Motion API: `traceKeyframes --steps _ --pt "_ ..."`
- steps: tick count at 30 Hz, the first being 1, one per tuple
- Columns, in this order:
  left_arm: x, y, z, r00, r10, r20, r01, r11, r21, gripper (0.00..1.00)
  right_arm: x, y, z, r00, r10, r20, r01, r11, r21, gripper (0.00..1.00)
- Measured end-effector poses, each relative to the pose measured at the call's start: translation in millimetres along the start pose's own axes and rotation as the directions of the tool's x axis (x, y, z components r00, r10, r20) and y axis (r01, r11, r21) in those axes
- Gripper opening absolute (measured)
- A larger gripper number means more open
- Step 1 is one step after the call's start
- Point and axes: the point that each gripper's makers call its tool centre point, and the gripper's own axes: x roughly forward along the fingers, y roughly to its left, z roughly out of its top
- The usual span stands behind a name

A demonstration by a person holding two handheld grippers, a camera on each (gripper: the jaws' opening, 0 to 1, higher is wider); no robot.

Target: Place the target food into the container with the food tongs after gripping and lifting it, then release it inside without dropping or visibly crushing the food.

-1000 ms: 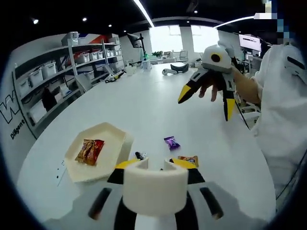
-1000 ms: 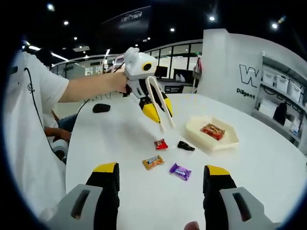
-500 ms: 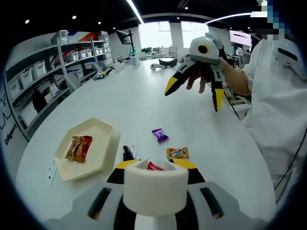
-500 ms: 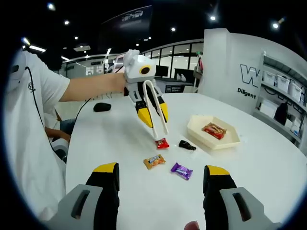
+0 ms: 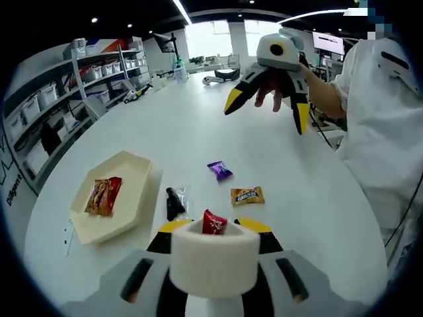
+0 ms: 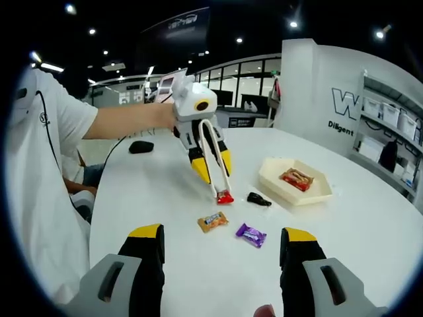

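Observation:
My left gripper [image 5: 213, 228] is shut on the white food tongs [image 5: 213, 259]. Seen from the right gripper view, the left gripper [image 6: 213, 166] points down and the tongs [image 6: 215, 153] reach the table, their tips on either side of a red candy [image 6: 225, 196]. That red candy [image 5: 213, 222] lies just past the tong handle. The cream hexagonal tray [image 5: 133, 171] [image 6: 310, 193] sits beyond, holding a red-orange snack packet [image 5: 102, 195] [image 6: 296, 178]. My right gripper [image 6: 223, 232] [image 5: 268, 112] hovers open over the table, holding nothing.
On the white table lie a black candy [image 5: 174, 202] [image 6: 258, 198], a purple candy [image 5: 220, 170] [image 6: 252, 234] and an orange candy [image 5: 247, 195] [image 6: 212, 221]. A person in a white shirt [image 5: 390, 132] stands at the table edge. Shelves with bins [image 5: 53, 105] line the wall.
The left gripper has come down and forward with the tongs, so their tips now sit at the red candy. The right gripper has barely moved.

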Motion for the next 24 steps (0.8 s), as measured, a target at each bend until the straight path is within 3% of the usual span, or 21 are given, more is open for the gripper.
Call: traceKeyframes --steps 24 --pt "11 1.6 -3.8 1.0 -0.018 -0.021 0.018 1.0 -0.013 0.21 3 -1 -6.8 1.0 0.014 0.002 -0.014 1.0 0.013 0.68"
